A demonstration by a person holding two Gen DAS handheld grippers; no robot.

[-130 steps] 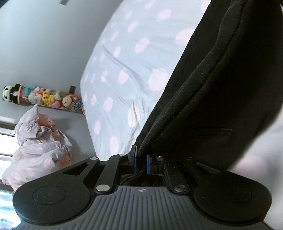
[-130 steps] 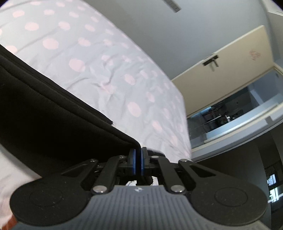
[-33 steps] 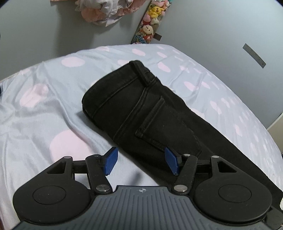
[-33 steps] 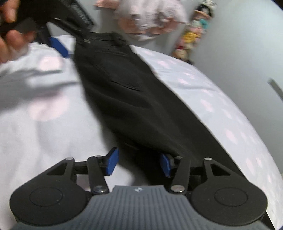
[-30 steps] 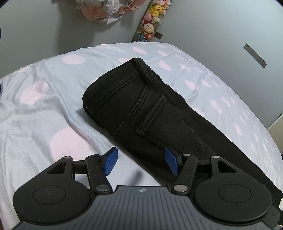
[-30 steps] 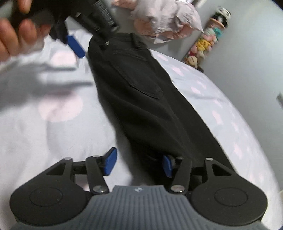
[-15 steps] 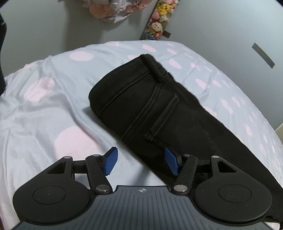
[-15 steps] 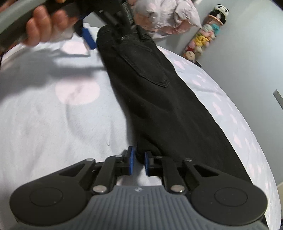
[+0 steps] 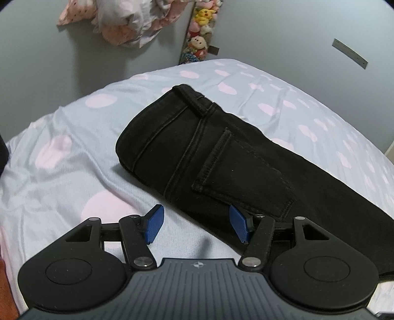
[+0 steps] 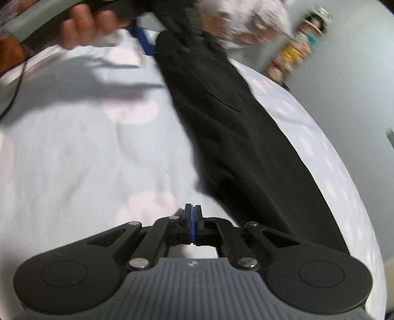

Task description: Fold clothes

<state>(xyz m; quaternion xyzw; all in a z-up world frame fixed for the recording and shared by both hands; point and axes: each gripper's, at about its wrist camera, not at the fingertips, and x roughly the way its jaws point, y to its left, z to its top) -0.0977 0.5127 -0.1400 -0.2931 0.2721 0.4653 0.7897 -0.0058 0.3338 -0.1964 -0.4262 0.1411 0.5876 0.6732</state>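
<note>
Black jeans [image 9: 221,157] lie folded lengthwise on the dotted bedsheet [image 9: 61,177], waistband toward the far wall. The left gripper [image 9: 197,224] hovers at the near edge of the seat, its blue pads spread apart, one over the sheet and the other over the denim below the back pocket. The right gripper [image 10: 192,227] sits at the leg end with pads pressed together; through the blur, nothing seems caught between them.

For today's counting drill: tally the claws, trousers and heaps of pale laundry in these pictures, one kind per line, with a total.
Claws: 2 (left claw, right claw)
Trousers: 1
Laundry heaps: 1
Total: 4
</note>
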